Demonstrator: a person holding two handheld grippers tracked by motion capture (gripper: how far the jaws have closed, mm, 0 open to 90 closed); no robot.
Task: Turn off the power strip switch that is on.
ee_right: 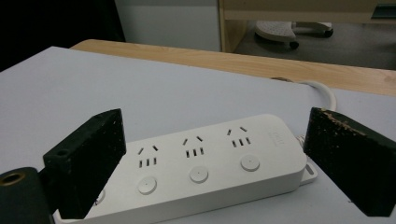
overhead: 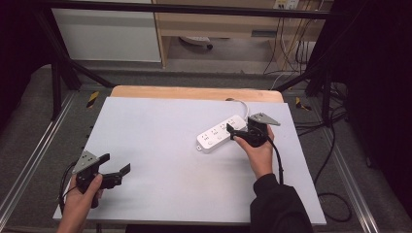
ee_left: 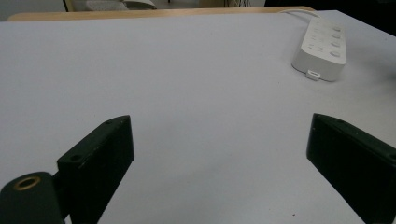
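A white power strip (overhead: 219, 134) lies flat on the right half of the table (overhead: 155, 145), its socket face up, and the right tongs (overhead: 243, 132) hang just over its cord end with both jaws spread wide, one to each side of the body, gripping nothing. From the right gripper view the strip (ee_right: 201, 168) sits between those jaws, three sockets and three round buttons showing, the jaws apart from its ends. The left tongs (overhead: 115, 170) rest near the front left corner of the table, well apart from the strip, jaws likewise released and bare; in the left gripper view the strip (ee_left: 322, 49) is far off at the upper right. The long axis runs on a slant across the table, from the near left end, which carries a small hanging tab, up to the far right end, where a white cord (overhead: 241, 104) leaves it and curves off over the back edge of the table. I'd judge it a stiff plastic bar, light to middling in weight, with smooth, rather slippery sides, not fragile. The cord will likely drag and try to swing the far end, so the safest hold looks to be across the narrow width, on the two long flat sides near the middle.
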